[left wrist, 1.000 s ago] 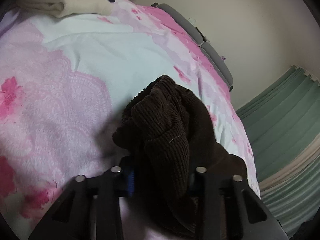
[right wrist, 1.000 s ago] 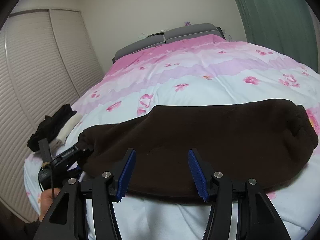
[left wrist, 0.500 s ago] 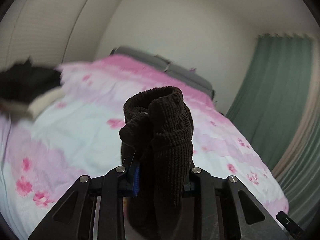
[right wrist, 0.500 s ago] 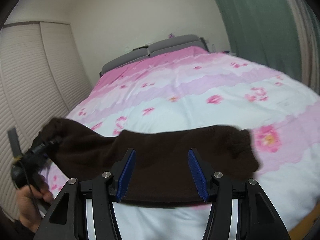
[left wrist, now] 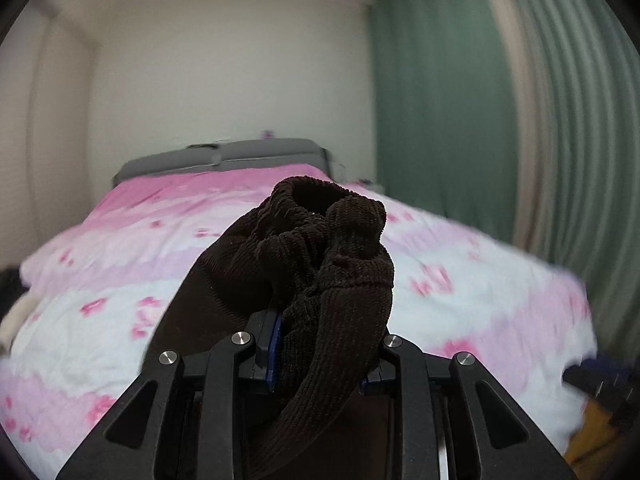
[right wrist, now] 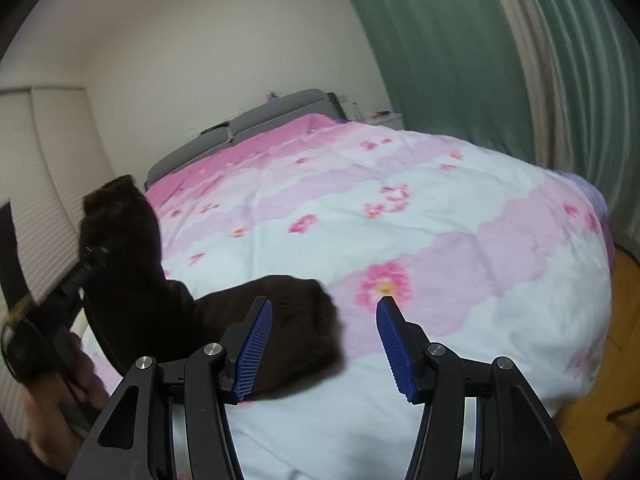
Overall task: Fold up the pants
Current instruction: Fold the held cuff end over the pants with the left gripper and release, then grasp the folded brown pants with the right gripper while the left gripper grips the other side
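Observation:
The dark brown corduroy pants (left wrist: 328, 280) are bunched between my left gripper's (left wrist: 320, 364) blue pads, which are shut on the fabric and hold it raised above the bed. In the right wrist view the pants (right wrist: 280, 328) hang from the left gripper (right wrist: 86, 268) at the left and trail down onto the quilt. My right gripper (right wrist: 324, 344) is open and empty, its left pad over the pants' lower end.
The bed has a pink and white flowered quilt (right wrist: 420, 220) and a grey headboard (right wrist: 248, 128). Green curtains (right wrist: 460, 48) hang at the right. A white slatted wardrobe (right wrist: 36, 184) stands at the left. Wooden floor (right wrist: 616, 320) shows beyond the bed's right edge.
My left gripper has lifted the pants off the quilt and swung them right, so they hang instead of lying spread out. My right gripper stays open.

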Demonstrator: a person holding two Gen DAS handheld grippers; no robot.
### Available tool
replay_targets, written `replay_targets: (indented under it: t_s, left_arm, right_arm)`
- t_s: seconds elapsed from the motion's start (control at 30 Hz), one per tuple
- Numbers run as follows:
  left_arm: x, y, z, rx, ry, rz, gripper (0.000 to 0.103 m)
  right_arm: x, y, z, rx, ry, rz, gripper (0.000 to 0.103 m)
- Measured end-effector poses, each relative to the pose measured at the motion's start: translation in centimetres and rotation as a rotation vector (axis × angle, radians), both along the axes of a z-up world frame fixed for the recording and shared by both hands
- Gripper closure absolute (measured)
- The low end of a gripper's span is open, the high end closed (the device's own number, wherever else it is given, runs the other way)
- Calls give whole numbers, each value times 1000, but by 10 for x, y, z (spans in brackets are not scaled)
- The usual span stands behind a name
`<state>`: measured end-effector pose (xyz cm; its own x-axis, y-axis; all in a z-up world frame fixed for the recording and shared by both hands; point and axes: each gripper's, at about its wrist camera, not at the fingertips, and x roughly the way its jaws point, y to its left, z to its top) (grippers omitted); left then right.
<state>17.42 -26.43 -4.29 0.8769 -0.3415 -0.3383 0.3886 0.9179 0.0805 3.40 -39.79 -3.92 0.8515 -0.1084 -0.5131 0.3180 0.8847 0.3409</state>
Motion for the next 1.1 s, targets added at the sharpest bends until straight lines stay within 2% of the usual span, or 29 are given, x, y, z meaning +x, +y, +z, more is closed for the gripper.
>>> replay_targets:
  t_s: [0.13,0.23,0.3,0.47,0.67,0.7,0.77,0.8,0.83,0.87,0.93,1.1]
  left_arm:
    - [-11,-57,-50,159,43,-84,76]
    - [-9,-78,-85,246,84,-100,75]
    - [-10,-86,-98,293,77,-95,75]
    - [-20,-94,-96,312,65,-69,73]
    - [-28,-70,-76,260,154,-76,68]
    - [-29,-70,-76,259,161,-79,65]
    - [-35,-64,-68,248,175,-85,49]
    - [-38,-61,-65,236,175,-83,15]
    - [-41,-58,-61,213,155,-78,1]
    - [-45,-57,-57,204,119,-74,0]
    - [-45,-63,-53,231,115,-86,0]
    - [-48,-41,-31,176,101,-99,0]
  right_arm:
    - [-8,-27,-16,43,7,-28,47]
    - [-11,-41,-29,78,15,-43,47]
    - [-13,-50,-36,105,20,-51,47]
    - [-14,-67,-53,154,45,-45,47]
    - [-12,-66,-57,202,57,0,47]
    - [-11,-63,-55,199,55,10,47]
    - [-9,-55,-49,191,51,37,47]
    - [-8,-51,-46,187,48,48,47]
    - [-7,-47,-44,182,44,58,46]
    - [-6,-42,-41,175,39,69,44]
    - [-5,-32,-34,154,28,83,39]
    - [-10,-21,-22,154,11,79,39]
